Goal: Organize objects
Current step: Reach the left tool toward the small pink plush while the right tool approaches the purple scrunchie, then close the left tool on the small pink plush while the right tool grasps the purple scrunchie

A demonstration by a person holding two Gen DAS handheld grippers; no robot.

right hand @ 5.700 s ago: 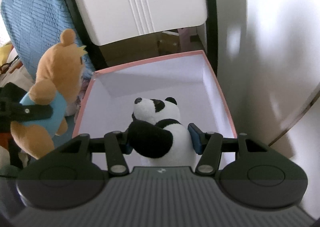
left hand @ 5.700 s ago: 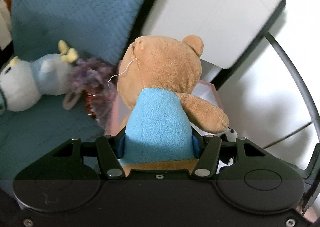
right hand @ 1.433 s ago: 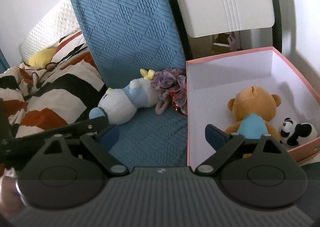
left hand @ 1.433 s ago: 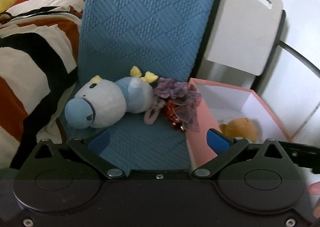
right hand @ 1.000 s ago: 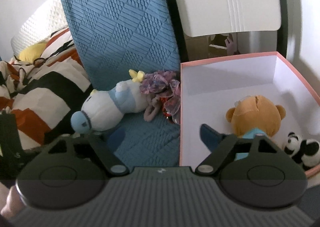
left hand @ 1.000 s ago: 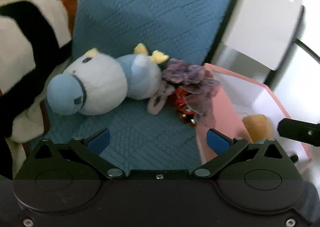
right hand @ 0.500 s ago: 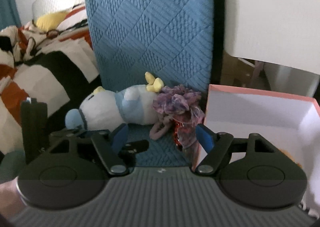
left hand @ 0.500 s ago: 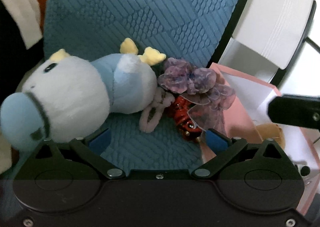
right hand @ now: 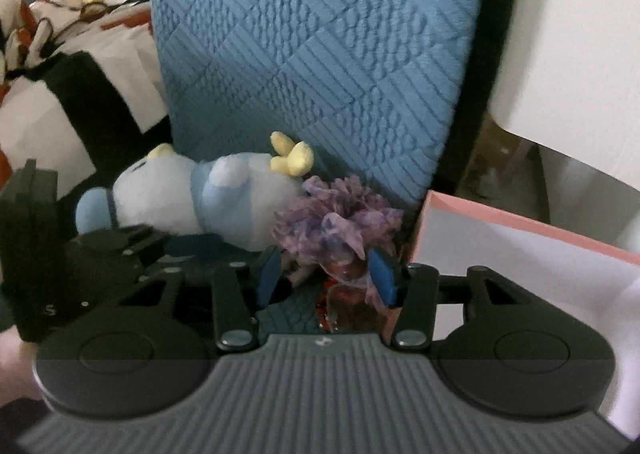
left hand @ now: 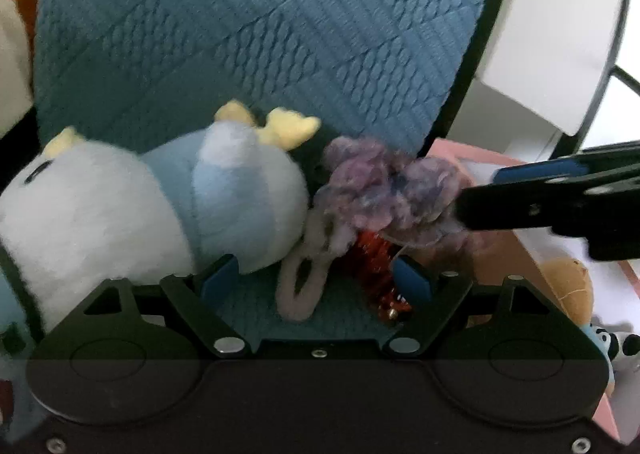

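1. Left gripper (left hand: 312, 282), in its own wrist view, stood with its jaws spread wide, low over the blue quilted seat (left hand: 256, 54), holding nothing. The pale blue plush toy (left hand: 152, 210) lay on its side at ten o'clock, its body pressing on the left pad, likely so the jaws could take it by the rump. A pink looped cord (left hand: 300, 286) and a red shiny trinket (left hand: 376, 274) lay in the gap between the pads.

2. At two o'clock in that view, a purple frilly bundle (left hand: 384, 194) sat against the pink box (left hand: 516, 254), with the right gripper's dark finger reaching in to touch it. A brown bear (left hand: 568, 286) and a small panda (left hand: 616, 342) already lay inside the box at four o'clock, so the sorting looked about half done.

3. Right gripper (right hand: 326, 278), in its own view, stood partly open around the lower part of the bundle (right hand: 340, 222), pads on either side, not yet squeezing it. The plush (right hand: 192, 202) lay at ten o'clock with the left gripper (right hand: 120, 250) beneath it; the box (right hand: 520, 250) waited at three o'clock, close enough for a short carry.
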